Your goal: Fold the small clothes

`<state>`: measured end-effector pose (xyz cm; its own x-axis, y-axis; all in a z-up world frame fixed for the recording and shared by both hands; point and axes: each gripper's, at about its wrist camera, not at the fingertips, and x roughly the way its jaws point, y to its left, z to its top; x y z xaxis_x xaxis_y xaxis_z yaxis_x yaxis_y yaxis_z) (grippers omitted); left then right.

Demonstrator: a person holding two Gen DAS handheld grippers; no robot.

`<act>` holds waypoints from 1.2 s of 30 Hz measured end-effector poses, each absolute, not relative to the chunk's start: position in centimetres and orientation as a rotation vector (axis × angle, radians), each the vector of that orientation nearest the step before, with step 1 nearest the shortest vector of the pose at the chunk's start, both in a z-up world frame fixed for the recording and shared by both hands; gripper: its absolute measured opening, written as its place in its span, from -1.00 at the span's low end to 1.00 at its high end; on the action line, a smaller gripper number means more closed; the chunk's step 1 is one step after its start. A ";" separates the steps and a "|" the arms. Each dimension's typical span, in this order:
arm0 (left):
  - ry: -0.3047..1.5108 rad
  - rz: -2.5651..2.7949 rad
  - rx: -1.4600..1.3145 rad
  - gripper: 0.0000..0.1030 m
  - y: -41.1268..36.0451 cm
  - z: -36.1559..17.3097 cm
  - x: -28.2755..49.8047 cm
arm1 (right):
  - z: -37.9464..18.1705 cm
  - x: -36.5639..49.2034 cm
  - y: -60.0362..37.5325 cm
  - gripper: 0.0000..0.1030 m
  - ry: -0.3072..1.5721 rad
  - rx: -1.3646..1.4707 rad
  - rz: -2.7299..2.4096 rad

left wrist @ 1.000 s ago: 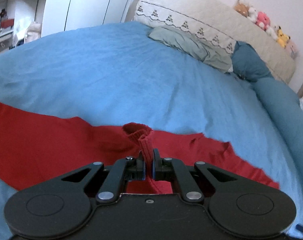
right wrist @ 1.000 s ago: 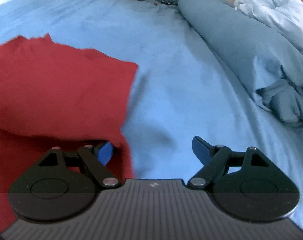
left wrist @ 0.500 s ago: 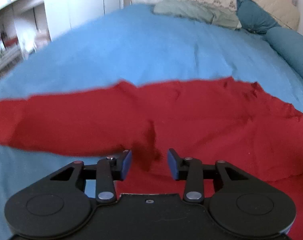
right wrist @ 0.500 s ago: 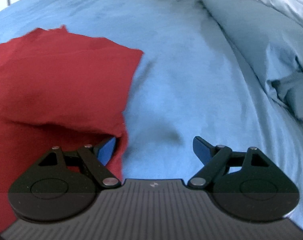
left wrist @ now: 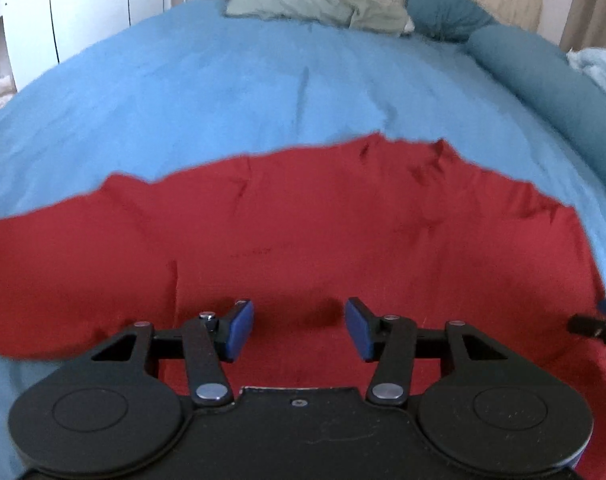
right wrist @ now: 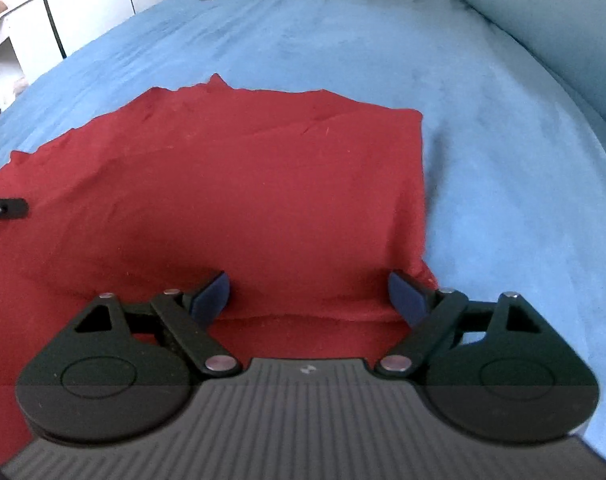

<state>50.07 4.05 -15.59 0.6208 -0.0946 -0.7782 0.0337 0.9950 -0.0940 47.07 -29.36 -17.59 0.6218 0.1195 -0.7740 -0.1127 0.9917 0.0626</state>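
Observation:
A red garment (left wrist: 303, 240) lies spread on the blue bedsheet (left wrist: 223, 92), with a folded layer on top whose near edge shows in the right wrist view (right wrist: 263, 184). My left gripper (left wrist: 299, 330) is open and empty, low over the garment's near part. My right gripper (right wrist: 309, 296) is open wide and empty, over the folded layer's near edge, close to the garment's right side. The tip of the right gripper shows at the right edge of the left wrist view (left wrist: 595, 326); the left gripper's tip shows at the left edge of the right wrist view (right wrist: 5, 208).
A grey-green pillow (left wrist: 315, 6), a dark teal cushion (left wrist: 443, 12) and a teal bolster (left wrist: 543, 76) lie at the head and right side of the bed. White cupboards (left wrist: 83, 12) stand to the left. A light blue duvet (left wrist: 599, 64) sits at far right.
My left gripper let go of the red fabric it held pinched and opened. The fabric dropped flat. My right gripper moved left over the garment and stays open.

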 end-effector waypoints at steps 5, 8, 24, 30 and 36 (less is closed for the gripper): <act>0.894 -0.075 -0.042 0.15 3.8 -15.9 49.1 | -15.2 50.5 -27.8 1.00 0.797 0.006 0.142; 0.898 -0.075 -0.040 0.16 3.9 -16.3 49.2 | -16.2 54.9 -27.2 1.00 0.798 0.041 0.047; 0.878 -0.042 -0.064 0.16 5.2 -12.1 48.6 | -11.6 54.4 -27.7 1.00 0.740 0.093 0.040; 0.887 0.013 -0.117 0.49 9.7 -7.5 47.0 | -5.6 51.4 -22.8 1.00 0.740 0.099 0.110; 0.845 0.091 -0.165 0.82 17.2 -3.8 44.8 | -3.1 49.3 -14.9 1.00 0.815 0.052 0.202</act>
